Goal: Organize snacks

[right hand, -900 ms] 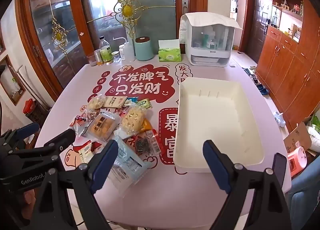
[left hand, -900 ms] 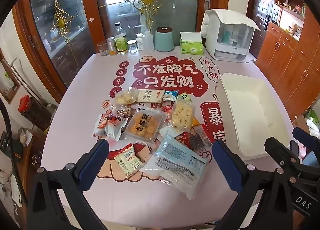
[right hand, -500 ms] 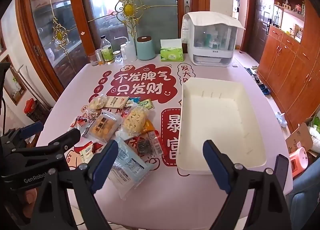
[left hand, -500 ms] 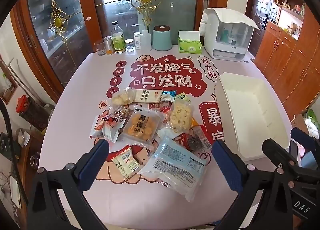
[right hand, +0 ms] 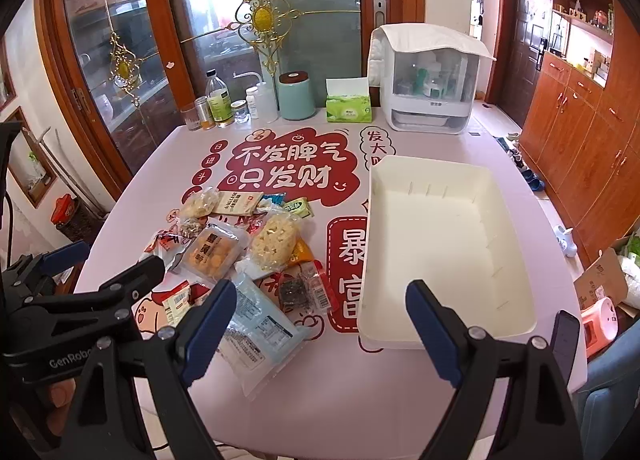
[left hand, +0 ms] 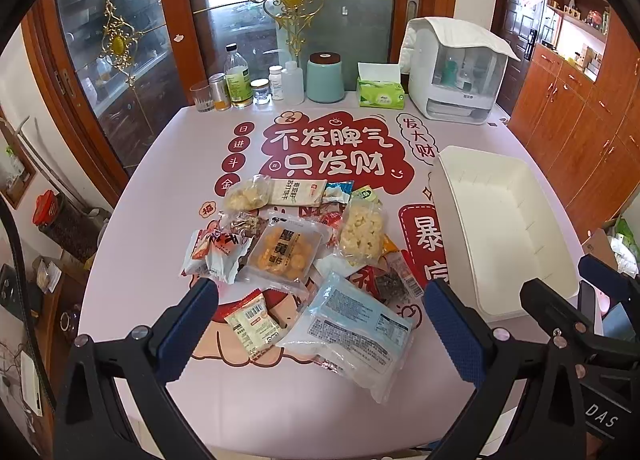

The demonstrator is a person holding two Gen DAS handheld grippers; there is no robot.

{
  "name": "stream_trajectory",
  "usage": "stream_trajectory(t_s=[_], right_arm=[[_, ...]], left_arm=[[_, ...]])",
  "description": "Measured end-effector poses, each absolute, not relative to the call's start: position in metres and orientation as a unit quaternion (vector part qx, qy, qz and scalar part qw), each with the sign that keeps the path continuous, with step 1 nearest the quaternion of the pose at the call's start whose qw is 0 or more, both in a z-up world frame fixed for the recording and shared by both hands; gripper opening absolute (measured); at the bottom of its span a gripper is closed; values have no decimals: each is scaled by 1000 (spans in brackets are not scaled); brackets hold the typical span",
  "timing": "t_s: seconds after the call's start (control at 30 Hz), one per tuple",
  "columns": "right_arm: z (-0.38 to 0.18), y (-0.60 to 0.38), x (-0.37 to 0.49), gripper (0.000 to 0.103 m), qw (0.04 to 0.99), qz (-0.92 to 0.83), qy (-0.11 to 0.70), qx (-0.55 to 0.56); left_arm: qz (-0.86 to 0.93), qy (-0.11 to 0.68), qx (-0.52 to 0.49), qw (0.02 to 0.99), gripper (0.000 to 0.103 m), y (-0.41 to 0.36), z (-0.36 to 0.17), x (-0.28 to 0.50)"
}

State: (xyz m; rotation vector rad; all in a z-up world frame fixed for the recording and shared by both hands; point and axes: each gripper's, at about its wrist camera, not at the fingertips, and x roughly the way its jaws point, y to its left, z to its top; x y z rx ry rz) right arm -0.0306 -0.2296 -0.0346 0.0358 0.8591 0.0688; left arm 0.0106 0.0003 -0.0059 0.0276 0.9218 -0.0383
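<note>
**Snack pile beside the white bin, both tongs spread wide**

Along the far edge of the pink table (left hand: 168,187) stand bottles and jars (left hand: 239,80), a teal canister (left hand: 325,77), a green tissue box (left hand: 381,93) and a white lidded appliance (left hand: 456,71). None of these lies between the tongs and the snacks.

The snacks sit in a loose, overlapping heap on the red lettering at the table's middle. Nearest the camera is a pale blue packet (left hand: 354,326), its long axis running diagonally from far-left to near-right. Just left of it lies a small cream packet (left hand: 253,320), tilted the other way. Behind them is a clear pack of yellow pastries (left hand: 285,250), a bag of pale puffs (left hand: 362,232) and a red-and-white wrapper (left hand: 218,250), touching one another.

The white bin (right hand: 520,244) stands to the right of the heap, just beside it, its long axis pointing away from the viewer.

The left gripper (left hand: 320,324) hangs over the near packets, jaws wide apart and holding nothing. The right gripper (right hand: 320,324) hangs between the heap and the bin, likewise spread and bare.
</note>
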Motion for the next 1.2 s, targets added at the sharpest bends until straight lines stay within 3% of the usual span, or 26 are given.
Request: stream_trajectory(t_s=[1.2], right_arm=[[-40, -228, -44, 87, 905, 52, 421, 14]], left_arm=[[4, 461, 21, 887, 99, -4, -7, -12]])
